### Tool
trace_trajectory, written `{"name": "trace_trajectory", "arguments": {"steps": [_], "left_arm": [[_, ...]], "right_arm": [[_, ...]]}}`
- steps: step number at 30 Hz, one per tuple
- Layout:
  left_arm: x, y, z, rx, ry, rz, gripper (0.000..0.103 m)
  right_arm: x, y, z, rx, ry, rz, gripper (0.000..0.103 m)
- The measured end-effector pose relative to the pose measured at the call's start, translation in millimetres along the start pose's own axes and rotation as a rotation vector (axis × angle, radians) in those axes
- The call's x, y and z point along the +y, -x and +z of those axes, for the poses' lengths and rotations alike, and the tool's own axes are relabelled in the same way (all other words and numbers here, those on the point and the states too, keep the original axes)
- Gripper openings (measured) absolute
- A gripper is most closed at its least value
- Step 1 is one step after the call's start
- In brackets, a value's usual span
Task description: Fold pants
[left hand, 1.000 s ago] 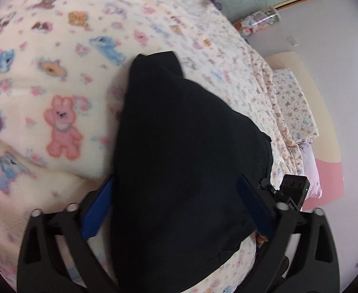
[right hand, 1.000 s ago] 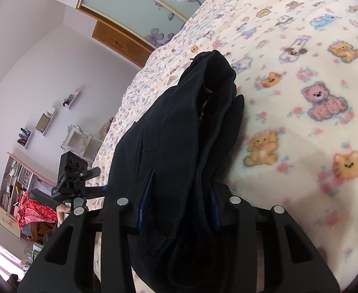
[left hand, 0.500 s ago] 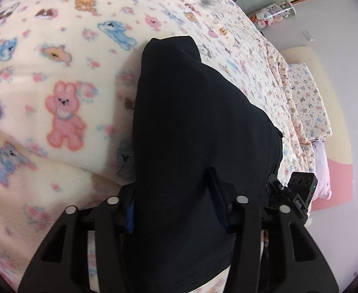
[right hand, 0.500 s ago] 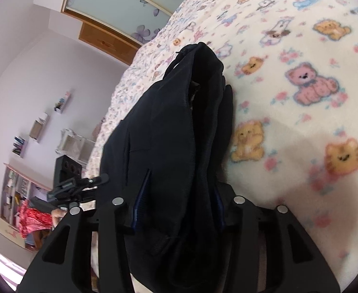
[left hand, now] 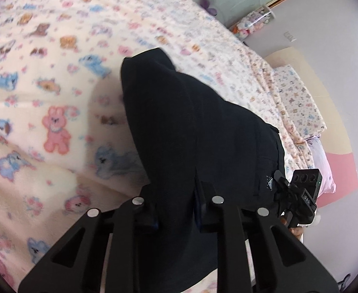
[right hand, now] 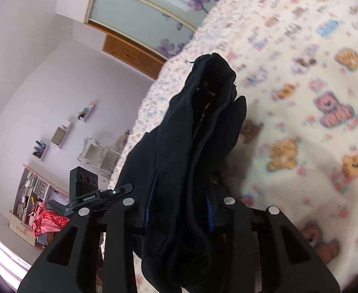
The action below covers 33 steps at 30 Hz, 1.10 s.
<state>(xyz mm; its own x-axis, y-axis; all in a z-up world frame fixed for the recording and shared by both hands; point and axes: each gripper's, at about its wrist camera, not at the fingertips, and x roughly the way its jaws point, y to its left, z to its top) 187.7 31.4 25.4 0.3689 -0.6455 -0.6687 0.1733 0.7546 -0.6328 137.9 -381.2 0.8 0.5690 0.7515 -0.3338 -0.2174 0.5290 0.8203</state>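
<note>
The black pants [left hand: 193,131] are bunched in folds and held up over a cream blanket with cartoon animals [left hand: 54,112]. My left gripper [left hand: 176,207] is shut on one end of the pants, cloth pinched between its jaws. My right gripper [right hand: 179,207] is shut on the other end of the pants [right hand: 191,131], with several layers squeezed between its blue-padded fingers. The far tip of the pants hangs ahead of both grippers, above the blanket [right hand: 313,112]. Each gripper shows at the edge of the other's view.
The bed runs to a floral-print sheet edge and a pillow [left hand: 298,97] by a pink wall. A sliding wardrobe door with purple flowers [right hand: 154,14] stands behind the bed. Wall shelves and a bookcase [right hand: 32,195] are at the left in the right wrist view.
My left gripper has closed from wide open onto the pants. Both grippers have lifted the pants off the blanket, and the views tilt up toward the room.
</note>
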Motion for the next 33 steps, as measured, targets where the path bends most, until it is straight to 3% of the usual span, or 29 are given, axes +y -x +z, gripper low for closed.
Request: {"name": "trace_trajectory", "arguments": {"steps": [7,15,19,21,26,30,33], "left_arm": [[-29.4,6.9,11.0,-0.088,-0.053,-0.017,0.019],[-49.6,-27.3,27.0,-0.138,-0.058,-0.096,0.019],[-45.0,-52.8,34.3,-0.144,-0.058,-0.081,0.019],[-25.1,-71.3,38.3,-0.129,0.012,-0.058,0.020],[4.0,-87.1,31.4,-0.150,0.082,-0.104,0.026],[11.5,-90.5,30.4,-0.142,0.117,-0.101,0.041],[15.5,-82.9,28.5,-0.150,0.154,-0.112,0.047]], "right_arm": [[4.9,5.6,15.3,-0.058,0.008,0.024,0.034],[-6.2,28.8,45.0,-0.157,0.019,0.020,0.034],[-31.3,26.6,49.5,-0.186,-0.033,-0.016,0.034],[-56.4,17.5,45.7,-0.171,-0.103,-0.087,0.034],[-73.8,5.0,39.7,-0.148,-0.141,-0.168,0.034],[-71.5,1.2,34.8,-0.154,-0.158,-0.183,0.038],[-68.3,1.6,35.2,-0.145,-0.142,-0.231,0.050]]}}
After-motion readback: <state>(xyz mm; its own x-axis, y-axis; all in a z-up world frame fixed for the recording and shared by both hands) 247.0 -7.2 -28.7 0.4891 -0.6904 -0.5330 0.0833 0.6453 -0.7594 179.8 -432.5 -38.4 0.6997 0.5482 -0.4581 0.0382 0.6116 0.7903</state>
